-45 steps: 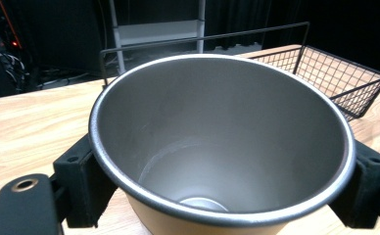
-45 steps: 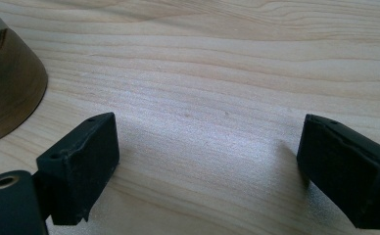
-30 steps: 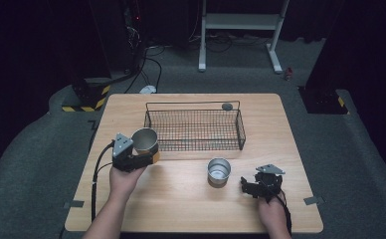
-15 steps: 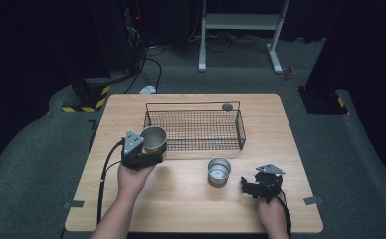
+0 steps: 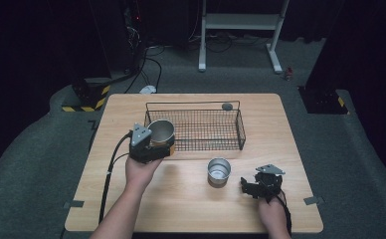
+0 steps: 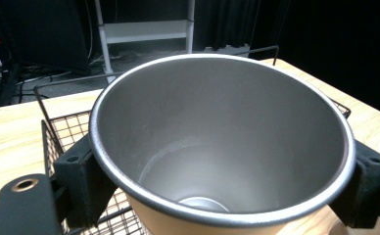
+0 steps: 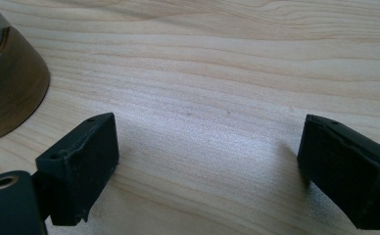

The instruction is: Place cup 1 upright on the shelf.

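Cup point(image 5: 161, 131) held in left gripper point(image 5: 153, 144), lifted off the table point(image 5: 131, 209), over the near-left corner of the basket point(image 5: 196, 130), at about 9 o'clock from the basket's middle. Cup tilted, mouth facing up and toward the camera in the left gripper view point(image 6: 222, 147); steel inside, tan outer wall at the lower edge. Both black pads point(image 6: 78, 176) press the cup's sides just below the rim: left gripper clenched on the cup

Basket: black wire, rectangular, on the far half of the table. Its mesh and rim wire show behind and below the cup in the left gripper view point(image 6: 65, 132). A small dark round object point(image 5: 227, 106) lies on the table just beyond the basket's far-right rim, at 1 o'clock from its middle; too small to identify

Second cup point(image 5: 219, 171) stands upright on the table, near side of the basket, at 5 o'clock from its middle, well apart from the held cup. Its tan base shows at the upper left of the right gripper view point(image 7: 7, 93)

Right gripper point(image 5: 248, 188) low over the table at 4 o'clock from the second cup, near it, not touching. Jaws released, set wide apart, bare wood point(image 7: 217, 98) between the pads point(image 7: 83, 156)
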Demonstrator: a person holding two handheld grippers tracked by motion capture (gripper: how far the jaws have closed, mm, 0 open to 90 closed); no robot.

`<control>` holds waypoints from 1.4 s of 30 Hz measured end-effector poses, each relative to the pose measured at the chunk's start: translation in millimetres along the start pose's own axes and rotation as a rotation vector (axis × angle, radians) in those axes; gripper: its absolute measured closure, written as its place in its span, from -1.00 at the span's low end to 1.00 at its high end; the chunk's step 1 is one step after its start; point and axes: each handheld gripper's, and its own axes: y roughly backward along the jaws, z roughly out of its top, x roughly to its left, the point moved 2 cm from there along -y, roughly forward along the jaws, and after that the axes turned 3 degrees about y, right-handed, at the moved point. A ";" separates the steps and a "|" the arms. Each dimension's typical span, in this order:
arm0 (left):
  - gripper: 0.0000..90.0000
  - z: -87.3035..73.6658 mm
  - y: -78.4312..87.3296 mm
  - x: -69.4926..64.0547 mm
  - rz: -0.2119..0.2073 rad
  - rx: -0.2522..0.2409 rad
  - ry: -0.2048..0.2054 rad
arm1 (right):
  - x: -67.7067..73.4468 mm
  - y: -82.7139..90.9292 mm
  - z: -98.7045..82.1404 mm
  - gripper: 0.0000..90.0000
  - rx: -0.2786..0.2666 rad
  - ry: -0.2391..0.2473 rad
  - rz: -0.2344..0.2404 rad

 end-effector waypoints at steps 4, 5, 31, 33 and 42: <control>-0.68 6.4 -5.5 -1.5 -0.008 0.001 -0.006 | 0.2 0.4 -0.5 -0.82 -0.001 0.005 0.005; -0.68 7.5 -6.7 -2.0 -0.011 0.000 0.000 | 0.2 0.4 -0.6 -0.82 -0.002 0.006 0.004; -0.68 33.0 -38.5 5.4 0.005 0.000 -0.005 | 0.3 1.5 -1.7 -0.82 -0.003 0.014 0.016; -0.68 35.7 -42.8 6.1 0.011 -0.002 -0.013 | 0.3 1.7 -1.6 -0.82 -0.002 0.014 0.016; -0.69 40.6 -57.8 12.3 0.020 0.011 -0.011 | 0.4 1.6 -1.8 -0.82 -0.003 0.012 0.017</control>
